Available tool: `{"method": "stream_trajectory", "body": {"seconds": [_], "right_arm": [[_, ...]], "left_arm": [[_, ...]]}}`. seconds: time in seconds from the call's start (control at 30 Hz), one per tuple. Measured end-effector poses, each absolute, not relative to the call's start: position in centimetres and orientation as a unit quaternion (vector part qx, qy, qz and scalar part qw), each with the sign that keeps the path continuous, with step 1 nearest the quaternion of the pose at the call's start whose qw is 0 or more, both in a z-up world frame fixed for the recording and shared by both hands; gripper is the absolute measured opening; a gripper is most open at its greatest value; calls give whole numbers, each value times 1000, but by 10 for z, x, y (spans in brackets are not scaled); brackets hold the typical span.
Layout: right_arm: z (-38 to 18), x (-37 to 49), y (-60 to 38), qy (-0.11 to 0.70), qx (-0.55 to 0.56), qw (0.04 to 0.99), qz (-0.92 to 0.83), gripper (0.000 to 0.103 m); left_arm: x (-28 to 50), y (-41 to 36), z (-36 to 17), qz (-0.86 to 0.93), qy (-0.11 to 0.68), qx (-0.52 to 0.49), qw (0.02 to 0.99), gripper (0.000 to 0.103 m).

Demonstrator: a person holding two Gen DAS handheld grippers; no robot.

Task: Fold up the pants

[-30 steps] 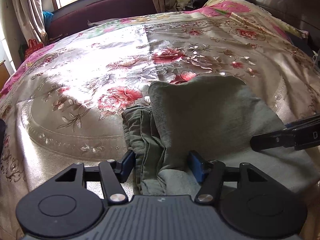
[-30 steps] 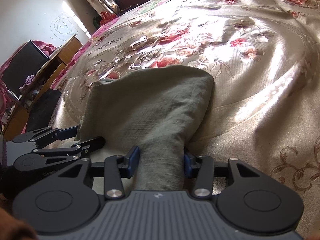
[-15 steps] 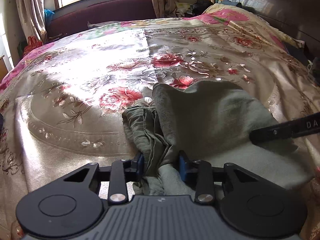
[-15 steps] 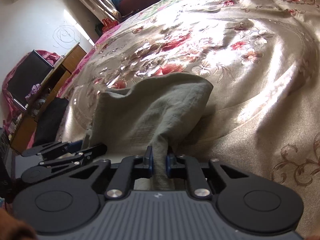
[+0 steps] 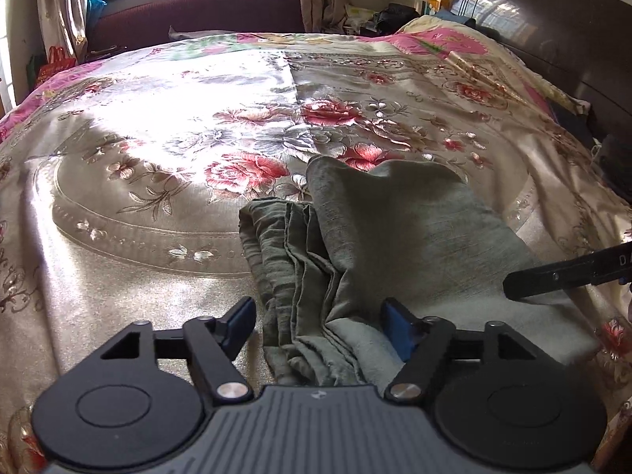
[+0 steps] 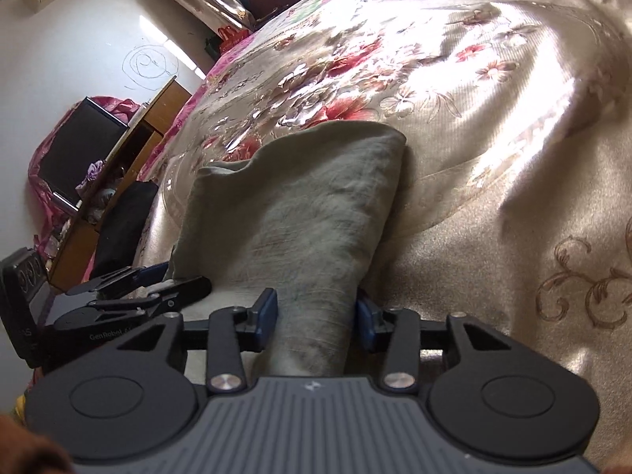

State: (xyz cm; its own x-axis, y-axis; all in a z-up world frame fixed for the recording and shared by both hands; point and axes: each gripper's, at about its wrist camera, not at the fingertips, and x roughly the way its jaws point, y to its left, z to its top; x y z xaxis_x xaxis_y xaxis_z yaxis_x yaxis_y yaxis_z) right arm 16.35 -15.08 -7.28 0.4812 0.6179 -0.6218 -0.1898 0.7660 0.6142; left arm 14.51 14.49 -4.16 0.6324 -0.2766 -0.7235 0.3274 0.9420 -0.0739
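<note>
Both hand-held grippers have just let go. Half a second back the left hand-held gripper (image 5: 318, 322) was pinched on the bunched edge of the pants (image 5: 395, 237); now its jaws have been opening and stand wide apart, cloth lying loose between them, pads clear of it. Same on the right hand-held gripper (image 6: 316, 314): it was clamped tight on the near fold, its jaws have opened partway, and the cloth sits between the pads, which look barely off it.

The pants lie on the bed (image 5: 158, 197), folded into a compact grey-green stack near its front edge, with a wrinkled layer sticking out on the left.

Reads as a fold just set down and released. Probably a tidy-up of that messy left edge is what remains.
</note>
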Motion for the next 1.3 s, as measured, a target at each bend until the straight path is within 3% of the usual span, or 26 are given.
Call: {"method": "stream_trajectory", "body": {"seconds": [0.1, 0.13, 0.17, 0.27, 0.37, 0.57, 0.93, 1.3], "right_arm": [[-82, 173, -145, 438, 278, 817, 251, 44], [-84, 176, -140, 437, 284, 815, 253, 43], [-84, 178, -135, 437, 287, 816, 246, 35], [-81, 182, -129, 438, 290, 818, 234, 17], [-72, 175, -136, 427, 305, 817, 238, 11], [-50, 160, -151, 406, 309, 827, 238, 10], [-13, 149, -195, 373, 280, 862, 196, 10], [-31, 165, -270, 376, 221, 897, 74, 12]], "left_arm": [[149, 140, -48, -163, 395, 42, 903, 95], [149, 137, -47, -166, 395, 45, 903, 89], [149, 133, -46, -175, 396, 43, 900, 71], [144, 120, -40, -166, 385, 65, 905, 56], [137, 119, -29, -167, 373, 67, 910, 41], [130, 112, -9, -194, 361, 37, 911, 35], [147, 74, 3, -246, 338, 10, 908, 33], [191, -20, -15, -289, 335, 42, 896, 24]]}}
